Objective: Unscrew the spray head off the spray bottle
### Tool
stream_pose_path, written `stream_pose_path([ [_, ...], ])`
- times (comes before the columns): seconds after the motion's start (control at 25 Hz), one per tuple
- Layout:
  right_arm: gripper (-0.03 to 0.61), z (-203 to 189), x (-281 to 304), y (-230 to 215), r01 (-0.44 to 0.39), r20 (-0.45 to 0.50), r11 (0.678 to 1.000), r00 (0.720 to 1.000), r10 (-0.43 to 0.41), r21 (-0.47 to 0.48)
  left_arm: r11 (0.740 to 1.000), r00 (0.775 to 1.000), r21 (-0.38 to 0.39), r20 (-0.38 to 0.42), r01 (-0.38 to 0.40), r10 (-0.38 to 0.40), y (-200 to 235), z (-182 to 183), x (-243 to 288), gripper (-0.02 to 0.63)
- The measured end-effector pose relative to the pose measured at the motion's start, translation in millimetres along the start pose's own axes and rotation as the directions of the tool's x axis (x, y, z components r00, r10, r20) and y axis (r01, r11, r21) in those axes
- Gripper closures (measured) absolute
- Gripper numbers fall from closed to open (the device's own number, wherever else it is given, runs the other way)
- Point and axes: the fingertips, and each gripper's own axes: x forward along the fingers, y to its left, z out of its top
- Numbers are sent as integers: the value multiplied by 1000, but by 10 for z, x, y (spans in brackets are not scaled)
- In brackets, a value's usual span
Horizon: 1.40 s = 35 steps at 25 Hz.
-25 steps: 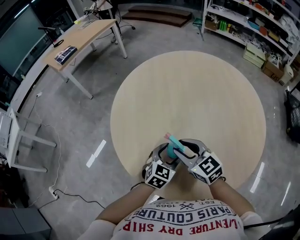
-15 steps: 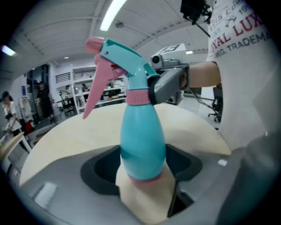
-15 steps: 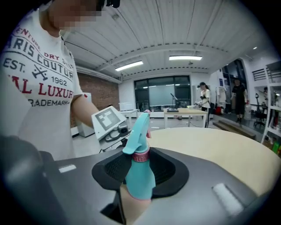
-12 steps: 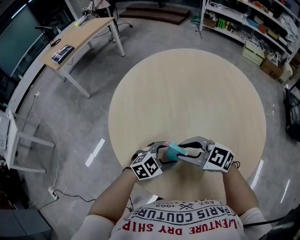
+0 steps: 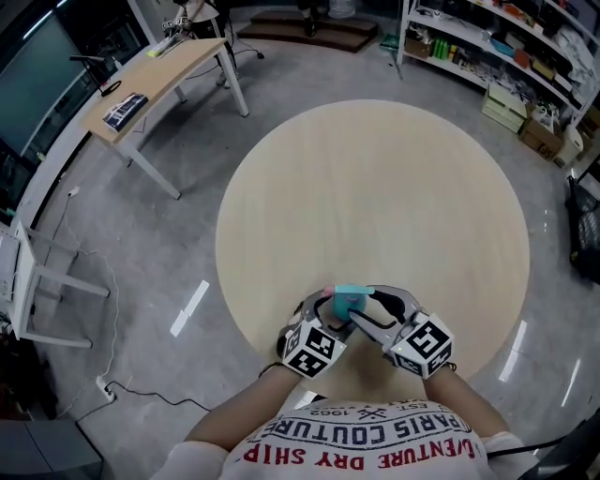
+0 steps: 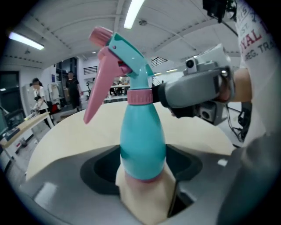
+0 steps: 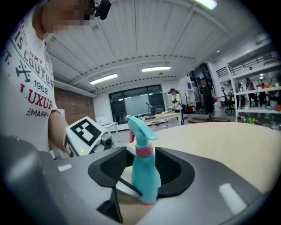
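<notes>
Round pale table (image 5: 375,187) (wood-look top) stands on grey floor (image 5: 169,244).

Ceiling strip lights (image 6: 134,13) shine bright; edges warp, near foreground blurs.

Small teal spray bottle (image 6: 142,136) with a pink band at its base, over the tabletop (image 5: 375,187) close to its near edge. Spray head (image 6: 125,50) is on the neck: teal top, pink collar, long pink trigger, pink nozzle tip. Can't tell if the base touches the tabletop.
</notes>
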Motion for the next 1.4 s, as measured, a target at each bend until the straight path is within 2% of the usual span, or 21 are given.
stream_pose_path([
  [0.12,382,45,27,0,47,28,999,998,-47,18,995,996,-40,-6,-89,89,-50,5,12,293],
  [0.2,403,45,42,-16,73,10,997,997,-73,-23,991,993,-60,-3,-117,118,-73,12,4,293],
  [0.24,439,43,43,-22,78,4,996,997,-78,-36,990,992,-64,0,-123,124,-84,11,-1,293],
  [0.28,439,37,38,-20,76,1,996,997,-76,-44,990,992,-64,3,-123,123,-95,7,-5,293],
  [0.4,442,-1,29,31,37,-14,997,999,-38,-71,996,997,-39,14,-79,80,-134,-33,-20,293],
  [0.52,443,-37,-3,162,-103,-61,989,993,97,-103,995,997,59,2,75,-76,-229,-97,-95,295],
  [0.56,443,-51,-32,232,-175,-85,978,982,166,-117,982,989,118,-10,149,-149,-283,-121,-140,295],
  [0.6,443,-64,-66,316,-252,-112,958,965,238,-137,958,975,184,-24,221,-221,-342,-148,-190,295],
  [0.68,443,-98,-128,480,-390,-169,901,917,361,-189,889,938,303,-52,342,-343,-450,-203,-280,293],
  [0.76,445,-132,-155,566,-468,-217,854,879,425,-227,835,907,366,-74,412,-415,-507,-241,-320,293],
  [0.84,443,-147,-150,572,-494,-242,835,864,441,-243,818,895,377,-82,435,-438,-513,-247,-322,293],
  [0.92,442,-128,-137,545,-471,-227,848,878,422,-245,831,901,362,-69,422,-428,-498,-223,-313,293],
  [0.96,439,-111,-131,522,-437,-205,866,896,395,-241,846,909,347,-54,405,-413,-487,-208,-306,293],
  [1.04,392,-85,-131,453,-344,-150,910,937,317,-229,888,931,295,-14,352,-364,-453,-177,-286,293],
  [1.08,371,-81,-144,413,-296,-122,929,954,274,-222,915,945,251,11,315,-328,-428,-159,-271,293],
  [1.16,371,-85,-185,327,-191,-63,964,981,182,-187,968,973,126,59,215,-223,-380,-113,-222,293],
  [1.2,374,-86,-197,287,-136,-34,979,991,132,-155,986,985,66,74,154,-159,-363,-92,-192,293],
  [1.28,396,-85,-187,223,-49,-3,992,999,49,-117,998,996,10,76,55,-55,-361,-70,-147,293],
  [1.4,424,-68,-145,194,6,1,992,1000,-6,-125,999,997,-24,62,-38,40,-368,-67,-111,295],
])
